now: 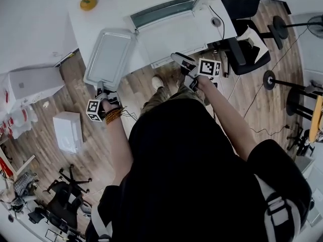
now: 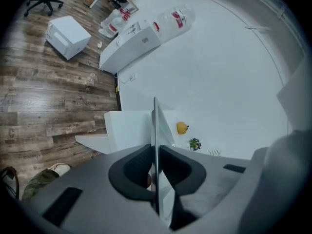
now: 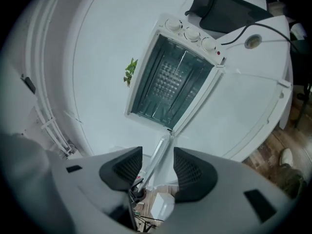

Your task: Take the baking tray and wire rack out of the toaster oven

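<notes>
My left gripper (image 1: 103,99) is shut on the near rim of the silver baking tray (image 1: 108,57), which hangs out past the white table's edge, left of the toaster oven (image 1: 164,11). In the left gripper view the tray (image 2: 155,130) shows edge-on, clamped between the pads. My right gripper (image 1: 187,68) is open at the front of the oven. In the right gripper view the white oven (image 3: 192,33) faces me with its dark inside (image 3: 168,79) showing. A thin silver edge (image 3: 157,156) runs between the open jaws. I cannot make out the wire rack.
A yellow fruit (image 1: 88,3) and a small plant (image 2: 195,144) sit on the white table (image 1: 40,29). A white box (image 1: 68,130) lies on the wooden floor to the left. A black office chair (image 1: 245,49) stands by the table's right end, another (image 1: 68,198) at lower left.
</notes>
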Available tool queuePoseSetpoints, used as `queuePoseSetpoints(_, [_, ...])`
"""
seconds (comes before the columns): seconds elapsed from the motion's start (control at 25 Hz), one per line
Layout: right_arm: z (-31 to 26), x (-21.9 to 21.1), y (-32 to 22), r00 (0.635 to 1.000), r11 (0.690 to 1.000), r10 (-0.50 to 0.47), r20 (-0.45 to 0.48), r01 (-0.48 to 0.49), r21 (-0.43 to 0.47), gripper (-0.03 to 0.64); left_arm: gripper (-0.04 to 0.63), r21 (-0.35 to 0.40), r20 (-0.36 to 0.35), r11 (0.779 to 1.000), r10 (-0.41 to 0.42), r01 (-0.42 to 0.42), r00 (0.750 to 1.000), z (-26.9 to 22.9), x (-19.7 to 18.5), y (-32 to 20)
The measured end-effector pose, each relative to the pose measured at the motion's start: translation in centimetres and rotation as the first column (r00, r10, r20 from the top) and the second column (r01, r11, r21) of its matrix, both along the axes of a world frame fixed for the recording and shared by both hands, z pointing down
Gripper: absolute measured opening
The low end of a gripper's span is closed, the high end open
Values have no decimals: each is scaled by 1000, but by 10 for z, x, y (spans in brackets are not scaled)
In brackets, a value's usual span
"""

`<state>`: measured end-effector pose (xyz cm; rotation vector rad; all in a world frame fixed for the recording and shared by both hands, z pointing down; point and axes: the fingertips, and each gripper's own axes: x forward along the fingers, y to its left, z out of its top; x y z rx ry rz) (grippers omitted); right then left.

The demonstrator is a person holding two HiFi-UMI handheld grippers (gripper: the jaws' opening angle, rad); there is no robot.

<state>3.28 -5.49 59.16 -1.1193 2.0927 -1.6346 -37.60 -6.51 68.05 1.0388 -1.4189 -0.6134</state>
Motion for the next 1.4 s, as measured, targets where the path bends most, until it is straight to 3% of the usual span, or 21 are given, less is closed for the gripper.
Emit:
queuePoseSetpoints(0.16, [-8,33,-7,997,997,77,-20,-77,27,210,54,-29,7,999,-32,32,999,4,2,-7])
queuePoseSetpoints(0.4, [-21,88,-11,976,974,218,-17,-217,58,210,59,-77,41,997,26,-23,999,11,3,-6])
queuePoseSetpoints(0.6, [-35,116,-11,961,957,274,-26,-270,110,210,200,-120,114,985,137,-124,984,12,6,-3])
queuePoseSetpoints(0.72, [-41,123,-13,956,950,292,-27,-286,128,210,268,-164,190,966,228,-198,955,14,9,-1])
queuePoseSetpoints(0.76, [-42,124,-14,955,949,293,-32,-287,131,210,286,-193,234,951,285,-243,930,15,11,-1])
queuePoseSetpoints(0.8, [-42,125,-14,955,949,294,-40,-287,131,210,296,-233,293,927,354,-293,888,16,13,0])
queuePoseSetpoints(0.84, [-42,125,-14,955,950,293,-48,-285,130,210,299,-283,368,897,428,-339,826,16,14,2])
queuePoseSetpoints(0.92, [-43,122,-16,957,952,285,-58,-275,132,210,299,-387,525,840,540,-380,658,13,11,6])
queuePoseSetpoints(0.96, [-44,120,-17,958,954,279,-58,-270,134,210,302,-421,581,822,568,-382,583,10,8,7])
queuePoseSetpoints(1.0, [-45,119,-18,960,955,274,-57,-264,138,210,302,-437,620,815,580,-382,529,6,7,7])
queuePoseSetpoints(1.04, [-47,118,-19,961,955,269,-58,-259,144,210,302,-438,649,814,580,-381,492,0,6,6])
queuePoseSetpoints(1.12, [-49,118,-21,961,955,266,-74,-252,154,209,302,-416,699,824,560,-384,444,-15,6,0])
queuePoseSetpoints(1.28, [-59,119,-27,956,955,258,-141,-229,190,202,302,-337,780,839,503,-427,373,-55,18,-20])
queuePoseSetpoints(1.4, [-72,120,-34,945,951,250,-211,-198,238,199,302,-256,827,825,457,-503,329,-86,51,-41])
